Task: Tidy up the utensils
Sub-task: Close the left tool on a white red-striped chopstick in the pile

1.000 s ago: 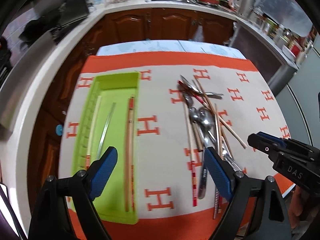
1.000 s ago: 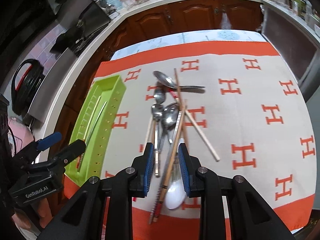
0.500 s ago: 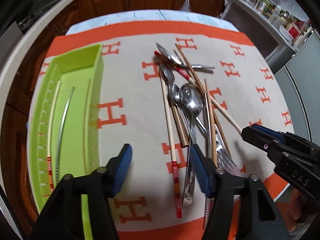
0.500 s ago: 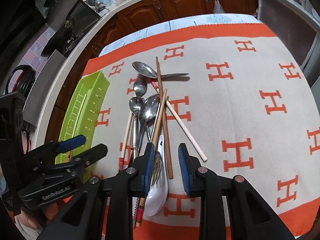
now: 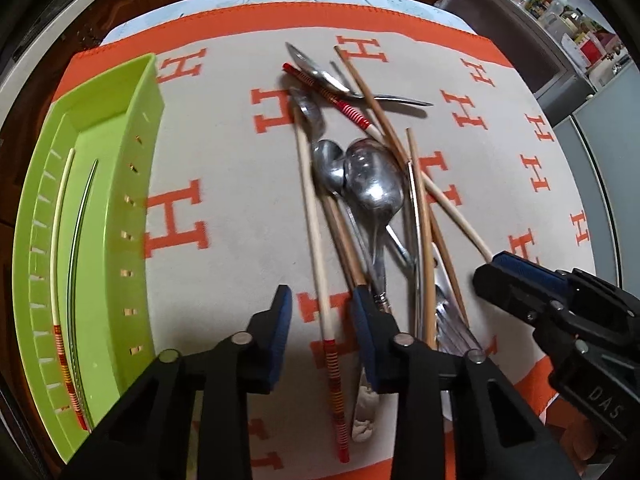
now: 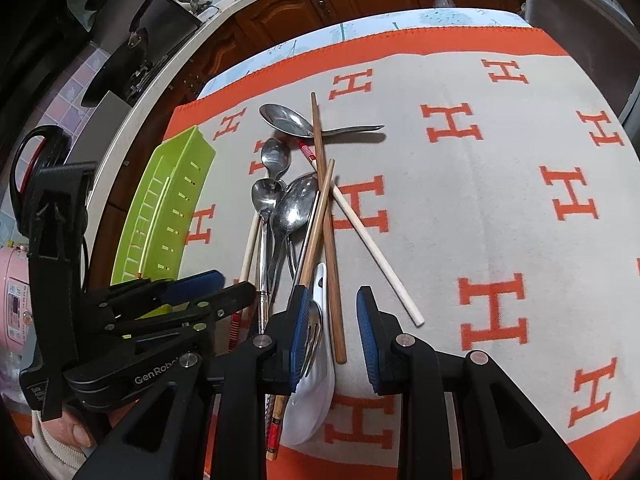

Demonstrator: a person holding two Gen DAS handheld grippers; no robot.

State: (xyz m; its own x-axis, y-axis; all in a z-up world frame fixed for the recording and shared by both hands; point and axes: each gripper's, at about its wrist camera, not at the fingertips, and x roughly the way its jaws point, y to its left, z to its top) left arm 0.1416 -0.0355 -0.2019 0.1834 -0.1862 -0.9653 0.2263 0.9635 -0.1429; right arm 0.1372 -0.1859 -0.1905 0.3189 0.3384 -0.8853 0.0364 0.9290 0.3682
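Swinging off the green tray [image 5: 80, 216] a second ago, our left gripper [image 5: 322, 328] now straddles the pale red-banded chopstick [image 5: 318, 240], jaws released, narrower than before. Our right gripper [image 6: 332, 320] hangs open over the white spoon [image 6: 312, 392]. Beyond, the utensil pile [image 5: 372, 184] awaits; we judge a pickup imminent.

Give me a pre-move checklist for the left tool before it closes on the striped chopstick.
1. Left tool open: ok.
2. Striped chopstick lies between its fingers: ok.
3. Only that chopstick in the gap: cannot tell; a brown chopstick runs close to the right finger.
4. Right tool apart from the left: ok, open, over the white spoon.
5. Tray has room: ok, it holds a chopstick and one thin metal piece.
6. Contact with the cloth: cannot tell.
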